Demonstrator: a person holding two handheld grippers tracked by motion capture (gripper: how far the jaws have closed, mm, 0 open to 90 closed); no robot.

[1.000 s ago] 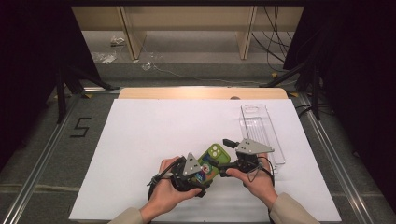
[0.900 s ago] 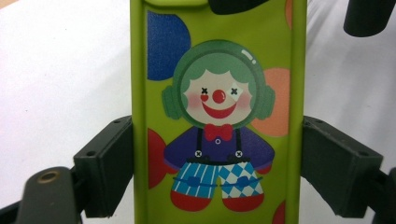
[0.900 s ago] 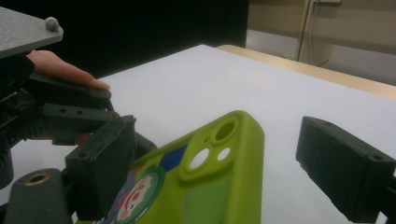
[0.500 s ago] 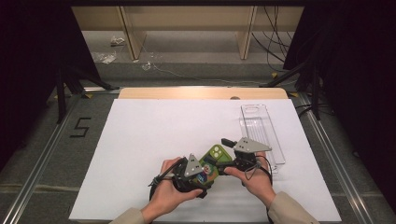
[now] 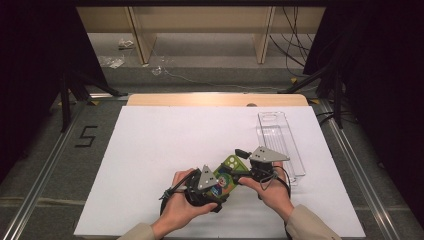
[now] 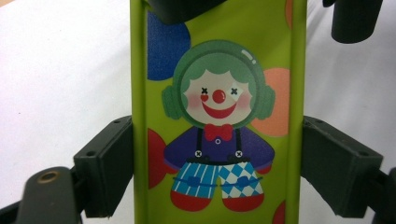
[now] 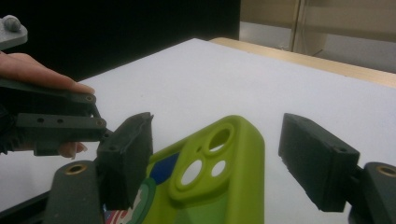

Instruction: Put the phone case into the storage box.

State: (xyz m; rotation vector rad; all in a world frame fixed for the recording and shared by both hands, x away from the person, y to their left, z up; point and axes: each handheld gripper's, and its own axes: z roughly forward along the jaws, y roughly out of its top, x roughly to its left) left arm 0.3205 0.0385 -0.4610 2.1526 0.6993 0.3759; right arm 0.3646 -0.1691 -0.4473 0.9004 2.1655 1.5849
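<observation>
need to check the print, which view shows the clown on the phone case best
The left gripper view: the clown on the green phone case faces the camera in full. The high view shows it small; the right gripper view catches just an edge beside the camera cutouts.

Green phone case [image 5: 227,176] between both grippers.

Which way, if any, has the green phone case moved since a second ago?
No. The green phone case keeps the same gap from the clear tray on its right.

A "5", apparently, marks the floor [image 5: 86,136] left of the table.
</observation>
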